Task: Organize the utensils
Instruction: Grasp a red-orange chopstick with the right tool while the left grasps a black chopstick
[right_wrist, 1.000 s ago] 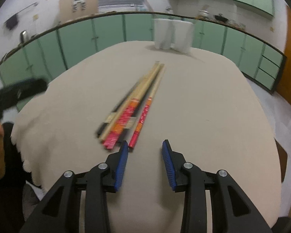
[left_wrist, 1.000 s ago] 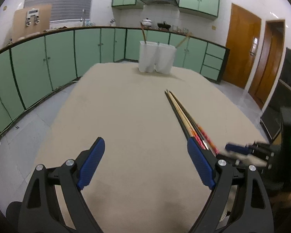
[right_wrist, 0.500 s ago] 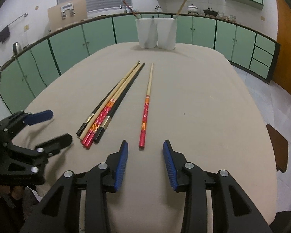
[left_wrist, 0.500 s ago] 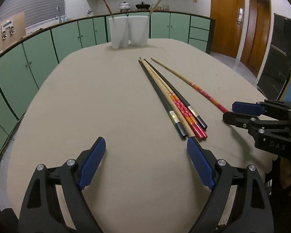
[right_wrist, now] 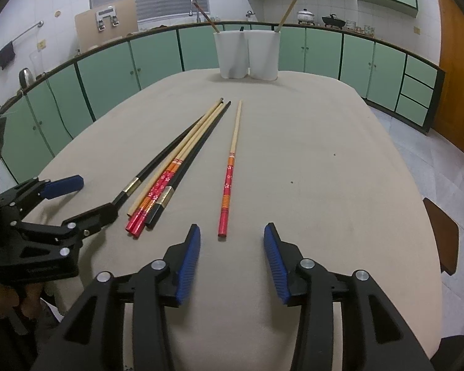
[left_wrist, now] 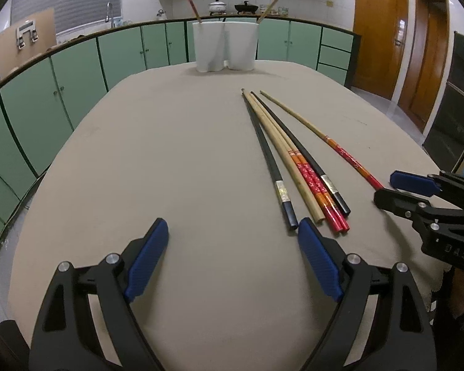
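Beige-clothed table (right_wrist: 340, 185): lone red-handled wooden chopstick (right_wrist: 229, 170) lying apart, right of bundled black and red chopsticks (right_wrist: 176, 167), handle aligned between released right gripper (right_wrist: 232, 247), presumably for pickup toward far white holder cups (right_wrist: 247, 54); left gripper (left_wrist: 232, 256) spread, empty.

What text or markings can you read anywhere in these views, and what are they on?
"DAS": embossed on the black body of the right gripper, seen from the left wrist view.
Chopsticks: red floral and orange-striped bands, no lettering readable.
White holders: no text visible.
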`<move>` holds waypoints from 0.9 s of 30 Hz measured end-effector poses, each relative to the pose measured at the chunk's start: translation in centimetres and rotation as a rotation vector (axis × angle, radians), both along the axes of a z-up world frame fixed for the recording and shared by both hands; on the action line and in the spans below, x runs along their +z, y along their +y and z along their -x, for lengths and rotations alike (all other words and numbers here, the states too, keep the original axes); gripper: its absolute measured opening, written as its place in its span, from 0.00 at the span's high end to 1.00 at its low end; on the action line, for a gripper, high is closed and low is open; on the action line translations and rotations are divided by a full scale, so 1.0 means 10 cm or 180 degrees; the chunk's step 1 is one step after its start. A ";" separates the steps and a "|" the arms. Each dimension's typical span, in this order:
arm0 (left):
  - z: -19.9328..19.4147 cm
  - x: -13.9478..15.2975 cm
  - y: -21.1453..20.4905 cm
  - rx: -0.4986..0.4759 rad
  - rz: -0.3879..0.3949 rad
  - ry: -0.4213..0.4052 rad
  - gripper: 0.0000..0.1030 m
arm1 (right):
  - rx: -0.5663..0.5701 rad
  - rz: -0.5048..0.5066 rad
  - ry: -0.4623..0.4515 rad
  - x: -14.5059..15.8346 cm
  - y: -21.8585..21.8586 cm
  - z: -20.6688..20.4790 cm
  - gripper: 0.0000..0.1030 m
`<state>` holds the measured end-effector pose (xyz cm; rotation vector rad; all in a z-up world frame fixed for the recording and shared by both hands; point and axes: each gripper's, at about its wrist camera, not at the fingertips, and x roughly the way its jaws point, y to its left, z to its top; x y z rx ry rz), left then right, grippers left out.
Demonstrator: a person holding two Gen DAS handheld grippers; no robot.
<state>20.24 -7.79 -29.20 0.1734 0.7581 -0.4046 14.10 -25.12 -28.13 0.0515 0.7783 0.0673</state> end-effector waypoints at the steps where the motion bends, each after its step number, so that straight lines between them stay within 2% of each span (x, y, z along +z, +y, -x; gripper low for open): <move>1: 0.01 0.00 -0.03 -0.0044 -0.0005 -0.0002 0.21 | 0.0005 0.0011 -0.0003 0.00 0.01 -0.01 0.57; 5: -0.02 0.01 -0.12 -0.0099 0.0013 0.0036 0.26 | -0.0018 0.0044 -0.0015 0.00 0.03 -0.07 0.58; 8: -0.07 0.02 -0.14 -0.0015 0.0050 0.0055 0.43 | -0.0058 0.0071 -0.0031 -0.01 0.05 -0.10 0.64; 10: -0.09 0.03 -0.12 0.0050 0.0105 0.0044 0.68 | -0.0096 0.0070 -0.0060 -0.01 0.06 -0.12 0.84; 12: -0.11 0.04 -0.09 0.0134 0.0140 0.0034 0.86 | -0.0214 0.0068 -0.0068 -0.02 0.05 -0.12 0.93; 13: -0.11 0.03 -0.07 0.0196 0.0156 0.0022 0.91 | -0.0301 0.0057 -0.0073 -0.02 0.03 -0.12 0.94; 17: -0.07 0.02 0.03 0.0540 0.0113 -0.0093 0.93 | -0.0554 0.0089 -0.0101 -0.03 -0.05 -0.09 0.94; 19: -0.04 0.03 0.06 0.0630 0.0075 -0.0124 0.94 | -0.0613 0.0050 -0.0091 -0.03 -0.09 -0.07 0.94; 22: -0.02 0.04 0.07 0.0608 0.0017 -0.0125 0.93 | -0.0529 0.0004 -0.0070 -0.02 -0.09 -0.06 0.93; 27: -0.04 0.05 0.15 0.0579 0.0066 -0.0084 0.80 | -0.0422 -0.0009 -0.0068 -0.02 -0.09 0.01 0.92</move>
